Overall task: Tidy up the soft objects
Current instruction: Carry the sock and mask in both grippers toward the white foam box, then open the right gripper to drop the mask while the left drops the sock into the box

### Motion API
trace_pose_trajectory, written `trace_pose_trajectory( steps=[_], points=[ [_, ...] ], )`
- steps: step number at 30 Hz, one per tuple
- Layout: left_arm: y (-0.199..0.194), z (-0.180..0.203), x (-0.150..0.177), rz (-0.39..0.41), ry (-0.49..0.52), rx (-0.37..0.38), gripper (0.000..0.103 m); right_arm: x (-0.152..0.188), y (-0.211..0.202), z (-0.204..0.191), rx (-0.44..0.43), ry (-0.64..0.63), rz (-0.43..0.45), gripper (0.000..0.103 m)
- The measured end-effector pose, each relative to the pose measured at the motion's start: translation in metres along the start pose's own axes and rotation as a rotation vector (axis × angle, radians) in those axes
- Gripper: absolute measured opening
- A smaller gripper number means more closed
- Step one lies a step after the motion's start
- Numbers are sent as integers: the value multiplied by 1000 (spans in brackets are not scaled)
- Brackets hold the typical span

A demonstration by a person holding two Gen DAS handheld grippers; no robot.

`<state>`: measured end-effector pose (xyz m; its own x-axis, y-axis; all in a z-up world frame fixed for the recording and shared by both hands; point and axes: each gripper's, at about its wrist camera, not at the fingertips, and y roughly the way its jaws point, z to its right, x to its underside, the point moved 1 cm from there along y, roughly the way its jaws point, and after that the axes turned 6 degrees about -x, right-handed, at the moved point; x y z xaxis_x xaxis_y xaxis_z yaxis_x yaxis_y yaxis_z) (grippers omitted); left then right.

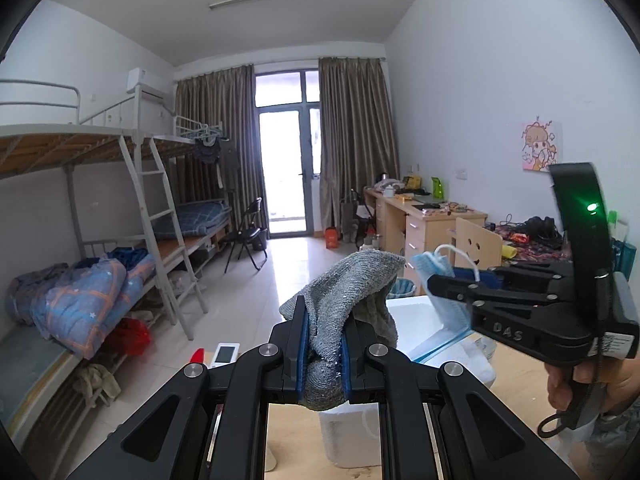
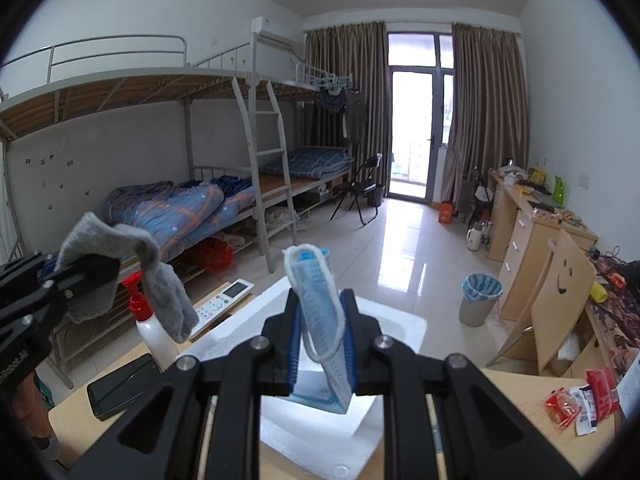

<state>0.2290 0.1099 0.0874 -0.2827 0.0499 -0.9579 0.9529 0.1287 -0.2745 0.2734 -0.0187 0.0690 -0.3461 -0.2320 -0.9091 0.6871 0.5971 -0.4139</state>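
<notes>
My left gripper [image 1: 323, 334] is shut on a grey knitted sock [image 1: 348, 296] and holds it up in the air; the sock droops over the fingers. It also shows at the left of the right wrist view [image 2: 160, 292], hanging from the left gripper [image 2: 96, 272]. My right gripper [image 2: 322, 340] is shut on a folded blue face mask [image 2: 320, 312] with a white ear loop. In the left wrist view the right gripper [image 1: 444, 280] holds the mask [image 1: 440, 280] to the right of the sock. A white foam box [image 2: 396, 324] sits open below both.
On the wooden table [image 2: 516, 400] lie a black phone [image 2: 124, 384], a white bottle with red cap [image 2: 150, 324], a white remote [image 2: 224, 304] and red snack packets [image 2: 580, 400]. Bunk beds stand at left, desks and a wooden chair [image 2: 560, 300] at right.
</notes>
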Motion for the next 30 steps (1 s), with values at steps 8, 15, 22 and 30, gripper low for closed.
trace_pose_trajectory(
  steps=[8, 15, 22, 30],
  points=[
    [2, 4, 0, -20, -11, -14, 14, 3, 15, 3, 8, 4, -45, 22],
    [0, 7, -3, -23, -12, -27, 14, 3, 25, 1, 1, 19, -75, 61],
    [-1, 8, -3, -32, -12, -29, 14, 0, 10, 5, 13, 32, -50, 86],
    [1, 12, -6, -40, -5, -12, 14, -1, -16, 3, 41, 23, -2, 103]
  ],
)
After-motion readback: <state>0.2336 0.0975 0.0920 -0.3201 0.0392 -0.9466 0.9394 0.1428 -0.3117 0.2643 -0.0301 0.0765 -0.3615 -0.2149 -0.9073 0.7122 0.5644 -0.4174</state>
